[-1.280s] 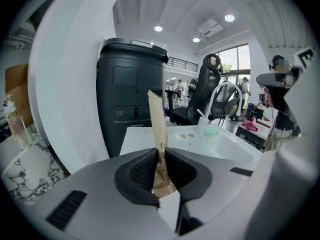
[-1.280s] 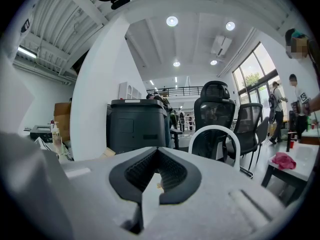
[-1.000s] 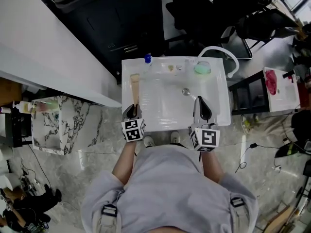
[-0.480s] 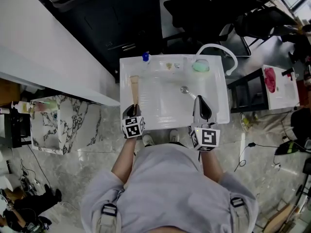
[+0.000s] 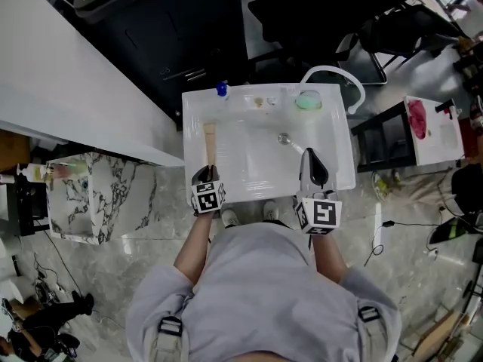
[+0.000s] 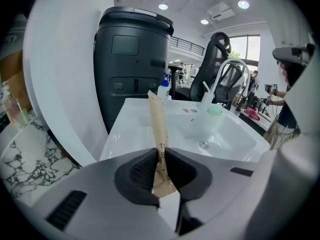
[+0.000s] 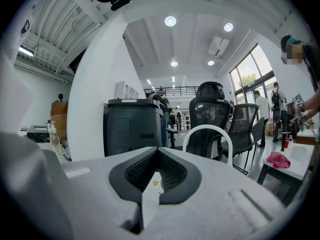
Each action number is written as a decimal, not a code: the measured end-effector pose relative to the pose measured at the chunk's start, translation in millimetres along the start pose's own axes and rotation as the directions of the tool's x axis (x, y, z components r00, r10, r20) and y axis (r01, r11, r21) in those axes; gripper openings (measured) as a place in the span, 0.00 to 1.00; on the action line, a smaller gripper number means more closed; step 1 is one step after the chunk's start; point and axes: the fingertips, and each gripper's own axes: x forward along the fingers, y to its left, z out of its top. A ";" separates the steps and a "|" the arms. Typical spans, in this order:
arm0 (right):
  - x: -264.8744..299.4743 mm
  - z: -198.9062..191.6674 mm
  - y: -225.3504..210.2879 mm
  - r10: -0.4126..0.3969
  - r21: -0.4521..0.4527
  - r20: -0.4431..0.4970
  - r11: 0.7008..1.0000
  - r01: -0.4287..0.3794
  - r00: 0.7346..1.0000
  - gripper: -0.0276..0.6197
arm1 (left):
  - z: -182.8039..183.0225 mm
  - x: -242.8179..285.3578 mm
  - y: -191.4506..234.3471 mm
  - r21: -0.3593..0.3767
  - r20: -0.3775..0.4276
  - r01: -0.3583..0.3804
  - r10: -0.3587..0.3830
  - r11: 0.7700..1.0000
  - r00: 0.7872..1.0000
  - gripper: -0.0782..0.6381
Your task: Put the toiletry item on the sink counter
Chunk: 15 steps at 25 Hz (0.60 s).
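From the head view we see the left gripper (image 5: 207,173) clamped on the near end of a tan tube (image 5: 209,140), which reaches straight ahead of its jaws over the left ledge of the white sink (image 5: 343,153). The right gripper (image 5: 309,159) hangs over the sink's near right side, jaws together. Beyond the tube's far end stands a blue-capped bottle (image 5: 222,90).

In the left gripper view we see both pads pinching the tube (image 6: 158,126) just above its crimped end; it rises ahead and slightly left. We cannot tell whether it touches the ledge. The drain (image 6: 203,145) lies ahead to the right.

In the right gripper view we see the jaws closed on nothing, with the faucet (image 7: 207,136) arching just beyond them.
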 end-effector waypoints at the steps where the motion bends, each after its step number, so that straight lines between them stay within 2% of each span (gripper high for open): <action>1: -0.1 -0.5 -0.8 -0.001 0.001 0.000 1.000 0.001 1.000 0.05 | -1.2 1.7 -0.3 0.000 -0.004 0.000 0.000 1.000 1.000 0.17; 15: -1.0 -0.7 1.5 -0.007 0.006 -0.004 1.000 0.007 1.000 0.05 | -17.7 22.5 6.3 -0.007 -0.099 -0.014 0.013 1.000 0.995 0.17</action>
